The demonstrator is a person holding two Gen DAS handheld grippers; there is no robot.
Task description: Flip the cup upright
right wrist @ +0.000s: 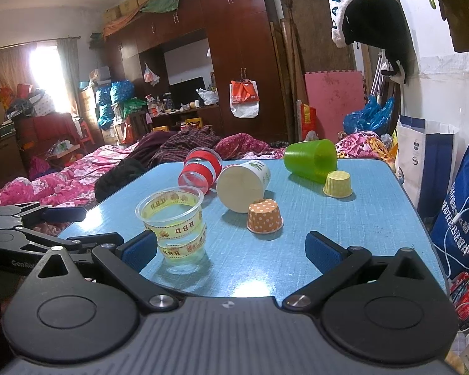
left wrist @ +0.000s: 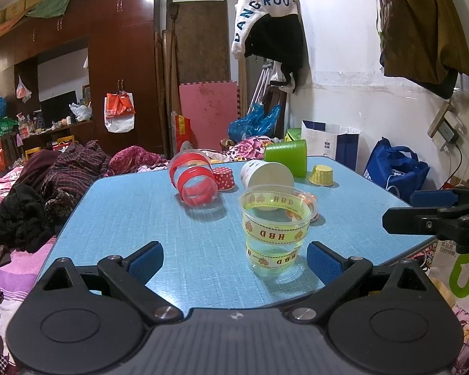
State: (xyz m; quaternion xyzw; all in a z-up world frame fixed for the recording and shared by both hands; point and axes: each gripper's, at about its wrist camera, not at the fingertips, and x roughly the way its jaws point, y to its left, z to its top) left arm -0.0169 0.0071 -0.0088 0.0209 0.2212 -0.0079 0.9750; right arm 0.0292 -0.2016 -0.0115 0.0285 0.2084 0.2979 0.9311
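A clear cup with yellow HBD ribbon stands upright on the blue table, near the front edge; it also shows in the right wrist view. My left gripper is open and empty, the cup just inside its right finger. My right gripper is open and empty, the cup by its left finger. A clear cup with red bands, a white paper cup and a green cup lie on their sides behind.
An orange dotted paper liner, a yellow one and a red one sit mouth down on the table. A bed with clothes lies to the left. Bags stand by the wall on the right.
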